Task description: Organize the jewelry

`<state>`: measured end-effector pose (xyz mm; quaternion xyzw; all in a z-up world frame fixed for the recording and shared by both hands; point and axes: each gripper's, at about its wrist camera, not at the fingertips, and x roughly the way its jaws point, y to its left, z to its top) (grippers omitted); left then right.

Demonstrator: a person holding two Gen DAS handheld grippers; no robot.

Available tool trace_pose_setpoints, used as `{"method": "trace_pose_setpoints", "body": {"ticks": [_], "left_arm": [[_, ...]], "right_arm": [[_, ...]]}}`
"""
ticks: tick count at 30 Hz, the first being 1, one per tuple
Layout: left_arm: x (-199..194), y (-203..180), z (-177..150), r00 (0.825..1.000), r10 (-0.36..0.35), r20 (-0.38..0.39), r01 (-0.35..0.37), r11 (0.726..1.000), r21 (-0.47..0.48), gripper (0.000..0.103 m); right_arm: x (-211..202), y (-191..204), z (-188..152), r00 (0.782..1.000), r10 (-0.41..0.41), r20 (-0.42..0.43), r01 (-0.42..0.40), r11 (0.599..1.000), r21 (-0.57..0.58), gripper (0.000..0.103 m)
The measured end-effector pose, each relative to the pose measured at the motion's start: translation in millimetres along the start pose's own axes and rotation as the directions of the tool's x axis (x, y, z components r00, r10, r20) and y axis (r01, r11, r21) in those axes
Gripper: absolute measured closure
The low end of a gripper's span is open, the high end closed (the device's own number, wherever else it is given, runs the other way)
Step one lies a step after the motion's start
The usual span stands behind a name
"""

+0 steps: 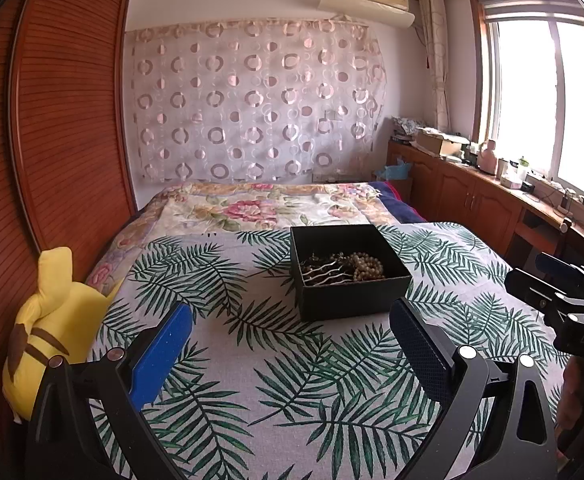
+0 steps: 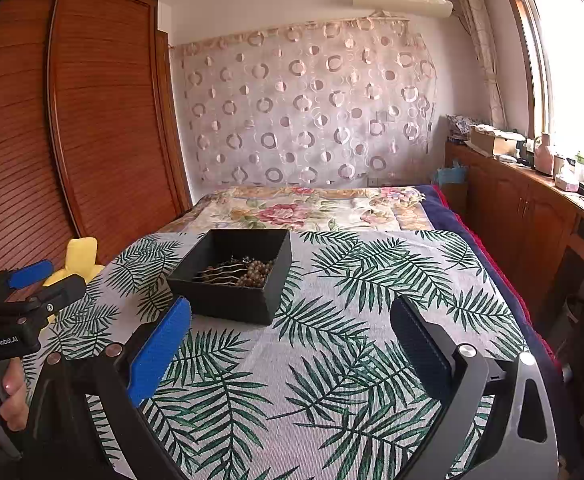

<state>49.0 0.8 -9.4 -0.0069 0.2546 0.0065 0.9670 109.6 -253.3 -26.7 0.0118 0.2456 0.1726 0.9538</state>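
A black open box stands on the palm-leaf cloth on the bed. It holds a beaded bracelet, a wavy silver piece and dark beads. The box also shows in the right wrist view, with the beads inside. My left gripper is open and empty, just short of the box. My right gripper is open and empty, to the right of the box and nearer me. Each gripper shows in the other's view, the right one and the left one.
A yellow plush toy lies at the bed's left edge by the wooden wardrobe. A floral quilt covers the far bed. A wooden cabinet with clutter runs under the window on the right.
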Motion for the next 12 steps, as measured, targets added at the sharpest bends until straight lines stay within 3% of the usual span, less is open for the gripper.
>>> {"method": "trace_pose_setpoints", "body": {"ticks": [12], "left_arm": [[-1.2, -2.1, 1.9, 1.000, -0.003, 0.002, 0.003, 1.000, 0.000, 0.008]], "right_arm": [[0.0, -0.3, -0.2, 1.000, -0.001, 0.001, 0.001, 1.000, 0.000, 0.003]]}}
